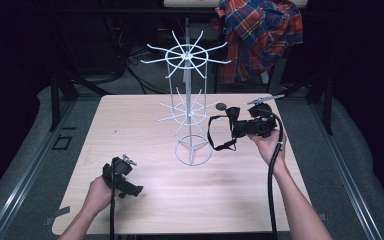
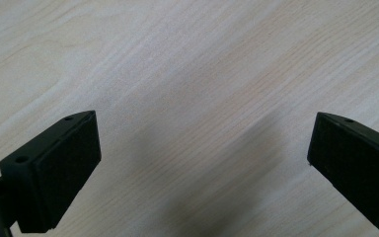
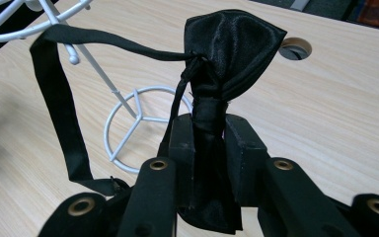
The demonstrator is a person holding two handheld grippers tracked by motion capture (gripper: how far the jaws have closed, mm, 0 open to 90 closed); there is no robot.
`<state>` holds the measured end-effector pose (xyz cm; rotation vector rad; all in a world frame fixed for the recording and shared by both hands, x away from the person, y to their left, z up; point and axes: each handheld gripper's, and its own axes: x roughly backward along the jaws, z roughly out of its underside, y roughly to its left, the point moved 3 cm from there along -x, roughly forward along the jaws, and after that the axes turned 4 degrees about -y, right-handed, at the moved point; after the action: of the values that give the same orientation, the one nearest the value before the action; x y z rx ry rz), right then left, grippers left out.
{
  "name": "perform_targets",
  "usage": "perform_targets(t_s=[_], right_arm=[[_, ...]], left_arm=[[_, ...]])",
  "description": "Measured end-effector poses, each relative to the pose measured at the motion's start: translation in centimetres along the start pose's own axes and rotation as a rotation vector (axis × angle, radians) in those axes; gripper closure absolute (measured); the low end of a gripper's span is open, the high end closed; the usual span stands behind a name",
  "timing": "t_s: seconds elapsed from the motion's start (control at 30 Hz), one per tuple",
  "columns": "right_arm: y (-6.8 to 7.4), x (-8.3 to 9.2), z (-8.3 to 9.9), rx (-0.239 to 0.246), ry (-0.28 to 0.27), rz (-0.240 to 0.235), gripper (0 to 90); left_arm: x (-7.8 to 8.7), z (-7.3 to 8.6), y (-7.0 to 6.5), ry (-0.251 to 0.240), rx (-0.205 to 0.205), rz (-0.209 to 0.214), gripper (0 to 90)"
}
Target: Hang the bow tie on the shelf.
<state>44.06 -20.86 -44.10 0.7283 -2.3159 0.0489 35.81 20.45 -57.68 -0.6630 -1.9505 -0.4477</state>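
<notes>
A black satin bow tie (image 3: 229,49) stands clamped between the jaws of the right gripper (image 3: 208,148); the pads press on its lower wing and knot, closed as tight as the cloth lets them, while the upper wing fans out above them; its black neck strap (image 3: 59,108) leaves the knot, runs level toward the rack, then drops in a long loop and comes back under the gripper; in the high view the tie (image 1: 234,116) is held above the table's far right part, just beside the lower ring of arms of the white wire rack (image 1: 190,107), with the strap (image 1: 215,137) hanging beside the rack's round foot; whether the strap touches an arm of the rack I cannot tell. The right gripper (image 1: 237,125) points toward the rack's post, a black cable trailing from it along the forearm. The rack stands upright near the middle of the pale wooden table (image 1: 145,125), two tiers of spoke-like arms on one post. The left gripper (image 1: 125,172) rests low at the table's near left corner, well apart from the rack; its jaws stand wide open over bare wood (image 2: 197,74) with nothing between them. Beyond the table a red plaid shirt (image 1: 260,35) hangs in the dark.
</notes>
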Motion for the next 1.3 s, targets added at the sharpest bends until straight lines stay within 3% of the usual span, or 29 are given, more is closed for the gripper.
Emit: perform_targets(t_s=[0.43,1.3], right_arm=[[0.6,-2.3,0.4,-0.011,0.011,-0.018,75.1],[1.3,-5.1,1.6,-0.044,0.025,-0.045,74.2]], left_arm=[[0.0,0.0,0.0,-0.001,-0.001,-0.001,0.0],[0.0,0.0,-0.1,0.001,-0.006,0.0,0.1]])
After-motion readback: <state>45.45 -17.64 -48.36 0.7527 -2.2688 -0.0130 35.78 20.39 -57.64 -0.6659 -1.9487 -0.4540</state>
